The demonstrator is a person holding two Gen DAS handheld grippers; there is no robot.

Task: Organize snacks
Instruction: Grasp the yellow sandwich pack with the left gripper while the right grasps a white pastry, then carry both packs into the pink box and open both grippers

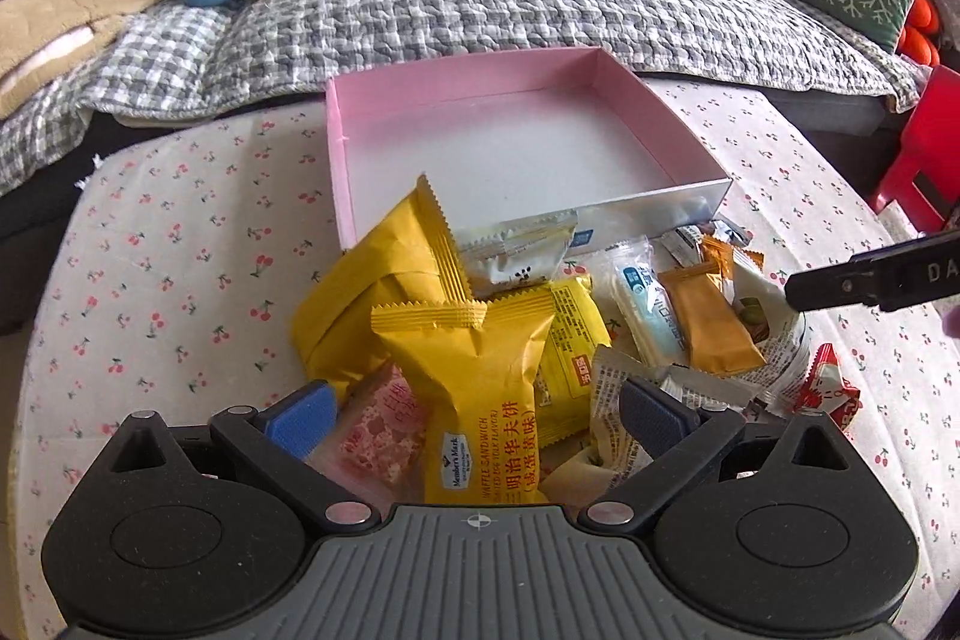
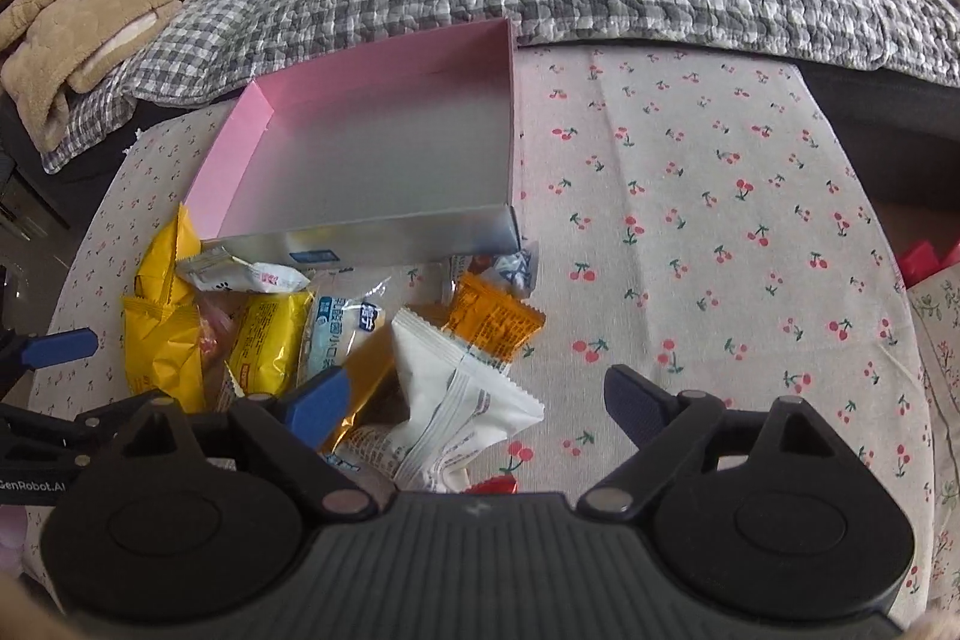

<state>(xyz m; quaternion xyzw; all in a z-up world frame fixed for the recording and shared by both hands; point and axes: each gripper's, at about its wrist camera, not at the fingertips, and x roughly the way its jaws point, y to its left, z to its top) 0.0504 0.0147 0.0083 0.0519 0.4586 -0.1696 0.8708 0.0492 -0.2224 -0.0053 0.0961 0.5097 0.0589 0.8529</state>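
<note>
We are holding the left gripper (image 1: 474,412) tilted down over the snack pile, its jaws standing wide apart with the yellow waffle packet (image 1: 480,388) lying between the blue pads (image 1: 303,415) but not pinched by them. Just ahead of it the pink box (image 1: 345,160) is sitting empty on the cherry-print cloth (image 1: 180,250), its near wall touching the far edge of the pile. We are keeping the right gripper (image 2: 474,400) open too, hovering with nothing clamped; the white packet (image 2: 444,388) is lying beneath its left pad and bare cloth under its right. We are judging these packets to be light, puffed with air and slick, so they will probably crumple and slide rather than resist. The contents are likely brittle, so we are favouring a gentle pinch across the flat crimped seam at the top of the yellow waffle packet, not the pillowed middle. The orange packet (image 2: 492,322), just beyond the white one, is offering a similar serrated edge toward the box.
</note>
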